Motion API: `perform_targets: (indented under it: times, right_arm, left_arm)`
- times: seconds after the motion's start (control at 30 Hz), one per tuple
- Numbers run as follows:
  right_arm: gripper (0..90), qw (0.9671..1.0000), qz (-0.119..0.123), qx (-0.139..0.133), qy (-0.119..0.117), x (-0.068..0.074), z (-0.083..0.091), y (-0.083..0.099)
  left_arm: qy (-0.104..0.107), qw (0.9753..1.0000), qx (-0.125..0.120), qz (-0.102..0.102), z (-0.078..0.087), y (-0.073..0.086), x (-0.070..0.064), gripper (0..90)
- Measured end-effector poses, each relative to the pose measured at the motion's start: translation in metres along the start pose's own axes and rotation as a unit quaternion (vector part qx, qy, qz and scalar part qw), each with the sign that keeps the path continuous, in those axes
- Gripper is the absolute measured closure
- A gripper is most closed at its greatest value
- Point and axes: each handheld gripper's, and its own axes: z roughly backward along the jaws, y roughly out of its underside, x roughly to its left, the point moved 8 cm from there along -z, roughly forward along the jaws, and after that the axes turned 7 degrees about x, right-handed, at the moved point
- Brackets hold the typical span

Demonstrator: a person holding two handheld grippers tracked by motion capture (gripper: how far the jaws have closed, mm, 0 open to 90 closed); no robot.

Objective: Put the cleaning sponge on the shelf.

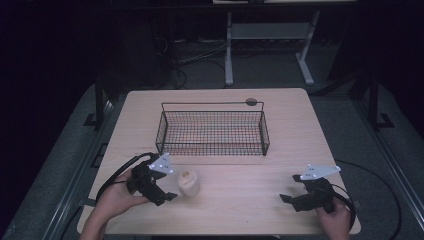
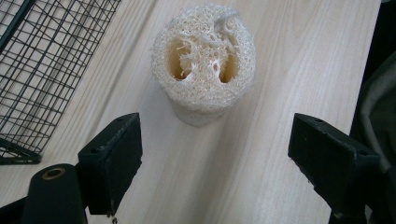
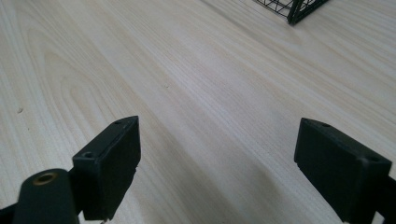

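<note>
A cream loofah piece (image 1: 189,182) stands upright on the wooden table, in front of a black wire basket (image 1: 213,149). My left gripper (image 1: 169,192) is just left of the loofah, open, held by a hand. In the left gripper view the loofah (image 2: 204,65) sits a little beyond the two wide-apart jaws, not touched by them, with the basket (image 2: 32,70) at the left. My right gripper (image 1: 289,195) rests open near the table's front right; in its own view the right gripper (image 3: 217,161) has only bare wood between the jaws.
The basket is empty and stands mid-table. A small dark round disc (image 1: 251,102) lies near the table's far edge behind it. A basket corner (image 3: 299,9) appears at the top of the right gripper view. Cables trail off both grippers.
</note>
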Motion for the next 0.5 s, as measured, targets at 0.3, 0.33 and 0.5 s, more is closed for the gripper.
perform_targets:
  times: [0.3,0.33,0.5]
  right_arm:
    - [14.2,1.0000,-0.002,0.000,-0.001,0.000,0.000,0.001]
    - [14.2,1.0000,-0.002,0.000,0.000,0.000,0.000,0.001]
    - [14.2,1.0000,-0.002,-0.001,-0.001,0.000,0.001,0.001]
  left_arm:
    - [0.001,1.0000,-0.002,-0.008,-0.001,-0.010,0.000,16.9]
    - [0.001,1.0000,-0.002,-0.009,-0.002,-0.011,0.000,16.8]
    - [0.007,0.9999,0.005,-0.013,-0.005,-0.015,0.001,16.8]
